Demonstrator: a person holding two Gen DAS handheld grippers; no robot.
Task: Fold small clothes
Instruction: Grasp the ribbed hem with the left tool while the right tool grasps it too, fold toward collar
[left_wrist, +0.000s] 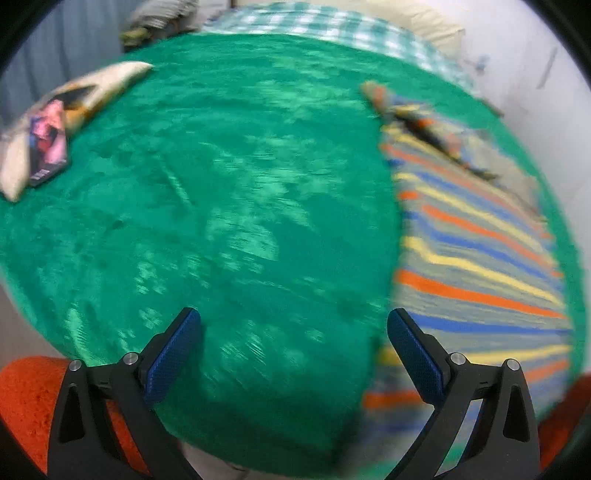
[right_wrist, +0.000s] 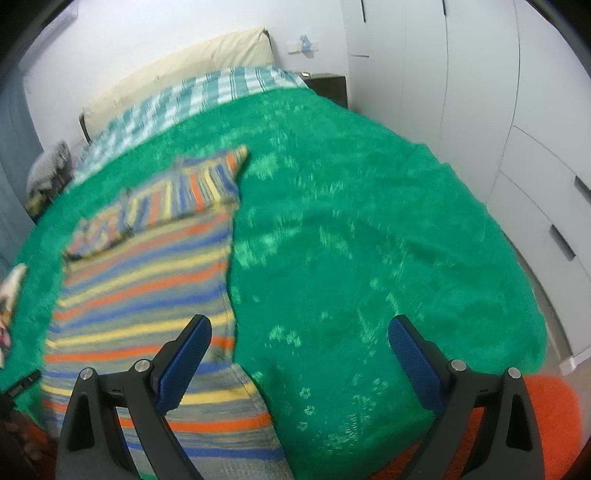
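A striped garment (left_wrist: 476, 243) in grey, orange, yellow and blue lies flat on the green blanket (left_wrist: 229, 192). It fills the right side of the left wrist view and the left side of the right wrist view (right_wrist: 147, 273). Its far end is folded over on itself (right_wrist: 173, 192). My left gripper (left_wrist: 295, 325) is open and empty above the blanket, its right finger at the garment's left edge. My right gripper (right_wrist: 299, 332) is open and empty, its left finger over the garment's right edge. Both views are blurred.
A cream garment with a dark printed picture (left_wrist: 55, 125) lies at the blanket's far left. A checked sheet (right_wrist: 192, 99) and a cream headboard (right_wrist: 192, 62) are at the bed's head. White wardrobes (right_wrist: 480, 92) stand on the right. An orange rug (right_wrist: 546, 417) lies below the bed's edge.
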